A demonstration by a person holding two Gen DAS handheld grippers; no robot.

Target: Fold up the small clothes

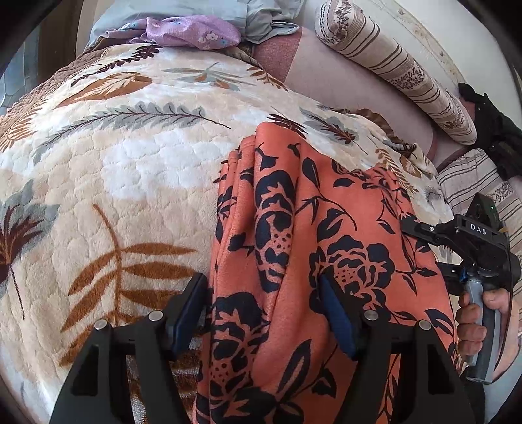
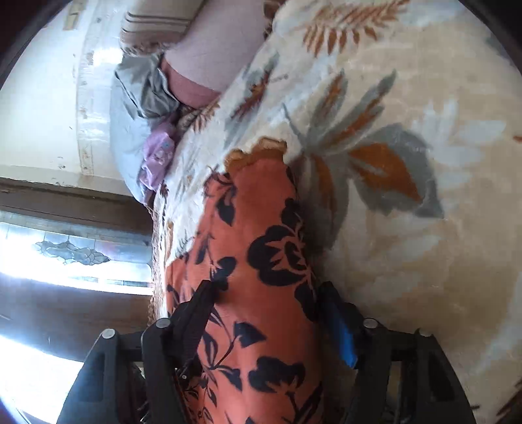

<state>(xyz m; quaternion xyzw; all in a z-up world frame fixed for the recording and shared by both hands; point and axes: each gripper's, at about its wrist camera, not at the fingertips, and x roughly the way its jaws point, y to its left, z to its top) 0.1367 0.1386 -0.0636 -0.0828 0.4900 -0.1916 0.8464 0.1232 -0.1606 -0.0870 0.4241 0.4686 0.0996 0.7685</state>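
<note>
Two grippers work one orange garment with a dark floral print (image 1: 293, 228), which lies partly folded on a plush leaf-patterned blanket (image 1: 114, 163) spread over a bed.

From the left wrist view, the garment forms a long doubled strip running away from the camera, with layered edges stacked along its left side. The left gripper (image 1: 264, 313) straddles the near part of that strip with its jaws spread wide; the fabric bulges up between them, and the pads do not appear to pinch it. At the right edge, a hand (image 1: 473, 326) grips the handle of the right gripper, beside the garment's right border. Farther off, a lilac floral cloth (image 1: 192, 31) and a pale blue cloth (image 1: 261, 16) sit in a heap, and a striped bolster (image 1: 391, 65) rests against the wall.

From the right wrist view, which is blurred, the right gripper (image 2: 266, 313) has the folded strip between its jaws, both pads pressed against the fabric's sides.

Judging from this, at least one lengthwise fold is done; a crosswise fold probably remains, and the heaped cloths look unfolded.
</note>
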